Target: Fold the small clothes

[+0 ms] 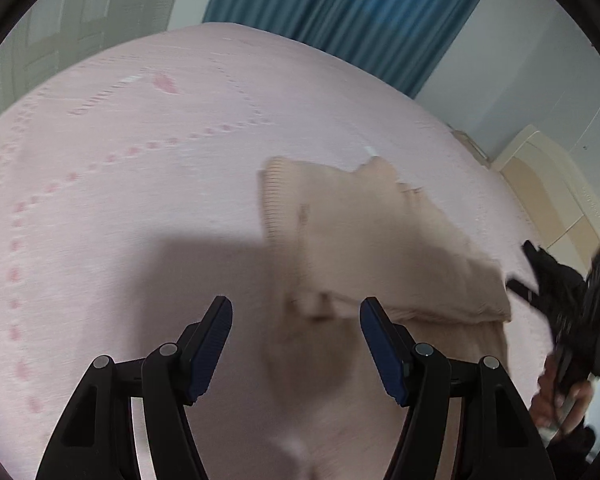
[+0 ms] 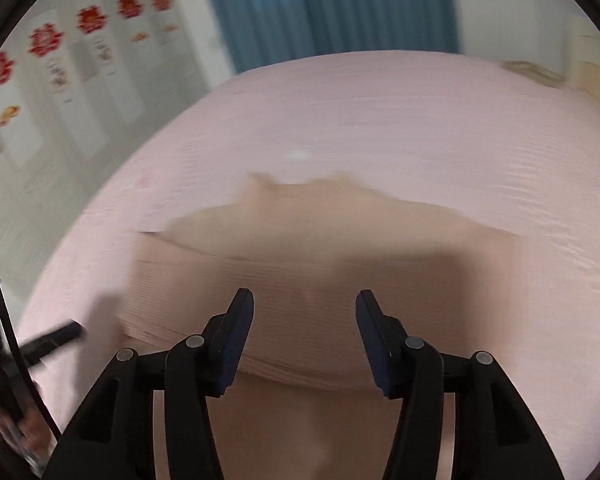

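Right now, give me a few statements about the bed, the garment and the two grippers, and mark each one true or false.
1. A beige knitted garment lies on a pink bedspread. True.
2. The left gripper is clamped on the garment. False: its jaws stand open with nothing pinched.
3. The right gripper is open. True.
4. The curtain behind the bed is red. False: it is blue.
5. The garment hangs in the air. False: it rests on the bedspread.
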A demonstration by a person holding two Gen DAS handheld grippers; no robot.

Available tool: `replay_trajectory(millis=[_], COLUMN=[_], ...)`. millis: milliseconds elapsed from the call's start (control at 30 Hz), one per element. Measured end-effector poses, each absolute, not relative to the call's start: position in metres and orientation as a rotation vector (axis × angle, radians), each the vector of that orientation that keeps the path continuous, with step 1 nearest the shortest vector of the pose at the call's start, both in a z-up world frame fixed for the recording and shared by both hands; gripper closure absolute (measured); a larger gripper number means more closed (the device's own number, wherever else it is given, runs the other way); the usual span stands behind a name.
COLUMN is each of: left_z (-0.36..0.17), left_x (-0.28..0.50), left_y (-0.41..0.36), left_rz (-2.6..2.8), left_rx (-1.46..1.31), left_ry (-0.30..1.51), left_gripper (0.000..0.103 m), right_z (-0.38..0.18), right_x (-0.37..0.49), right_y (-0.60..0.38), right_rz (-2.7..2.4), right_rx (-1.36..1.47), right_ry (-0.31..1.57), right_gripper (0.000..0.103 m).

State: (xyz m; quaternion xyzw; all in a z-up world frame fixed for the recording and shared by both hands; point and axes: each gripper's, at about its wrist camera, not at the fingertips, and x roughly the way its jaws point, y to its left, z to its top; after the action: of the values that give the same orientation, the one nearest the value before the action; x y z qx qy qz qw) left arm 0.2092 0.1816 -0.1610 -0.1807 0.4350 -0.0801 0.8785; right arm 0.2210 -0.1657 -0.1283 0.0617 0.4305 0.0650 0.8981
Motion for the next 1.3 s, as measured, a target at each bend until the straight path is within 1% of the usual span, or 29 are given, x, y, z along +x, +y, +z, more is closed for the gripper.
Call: replay_trajectory(millis=[33, 167, 300, 467, 533, 667, 700, 800, 833, 867, 1000, 1067, 1200, 1300], left_z=[-0.163, -0.169, -0.171, -0.177, -0.177, -0.179, -0.180, -0.179, -0.178, -0.176, -0.155, -0.152, -0.171, -0.185], left_x=[0.215, 0.231, 0.241, 0.254, 0.255, 0.258, 0.259, 0.261, 0.262, 0.263, 0.251, 0.245, 0.241, 0.240], left_y=[0.175, 0.156, 0.151, 0.142, 0.138, 0.134, 0.134, 0.133, 0.133, 0.134, 0.139, 0.141, 0.148, 0.160], left_rz=[-0.172, -0.162, -0.150, -0.124, -0.115, -0.086, -0.075, -0.045, -0.036, -0.035, -0.046, -0.037, 0.001, -0.023], left_rx=[-0.380, -0.371, -0.366, -0.329, -0.311, -0.290, -0.284, -0.272, -0.269, -0.272, -0.278, -0.282, -0.297, -0.394], left_ry=[0.915, 0.920, 0.911, 0.936, 0.933, 0.937, 0.940, 0.935, 0.931, 0.926, 0.830, 0.811, 0.859, 0.893], left_gripper=[0.040, 0.041, 0.042, 0.057, 0.060, 0.061, 0.063, 0.077, 0.087, 0.092, 0.094, 0.094, 0.093, 0.090], right_z=[-0.130, -0.146, -0.173, -0.186, -0.186, -0.186, -0.184, -0.179, -0.177, -0.174, -0.166, -0.165, -0.168, -0.162], right_x=[0.214, 0.186, 0.178, 0.179, 0.182, 0.190, 0.192, 0.197, 0.199, 0.201, 0.204, 0.201, 0.191, 0.182], right_y=[-0.179, -0.230, -0.249, -0.256, -0.249, -0.247, -0.242, -0.242, -0.242, -0.242, -0.246, -0.246, -0.245, -0.247], right_rz=[0.100, -0.003, -0.023, -0.006, 0.010, 0.025, 0.028, 0.041, 0.045, 0.048, 0.050, 0.043, 0.070, 0.110], right_rx=[0.112, 0.108, 0.130, 0.192, 0.213, 0.222, 0.224, 0.245, 0.250, 0.251, 0.263, 0.249, 0.215, 0.211], right_ry=[0.890, 0.934, 0.996, 0.991, 0.981, 0.979, 0.978, 0.960, 0.953, 0.942, 0.923, 0.923, 0.946, 0.926], right_gripper=[0.048, 0.048, 0.048, 0.048, 0.048, 0.048, 0.048, 0.048, 0.048, 0.048, 0.048, 0.048, 0.048, 0.048])
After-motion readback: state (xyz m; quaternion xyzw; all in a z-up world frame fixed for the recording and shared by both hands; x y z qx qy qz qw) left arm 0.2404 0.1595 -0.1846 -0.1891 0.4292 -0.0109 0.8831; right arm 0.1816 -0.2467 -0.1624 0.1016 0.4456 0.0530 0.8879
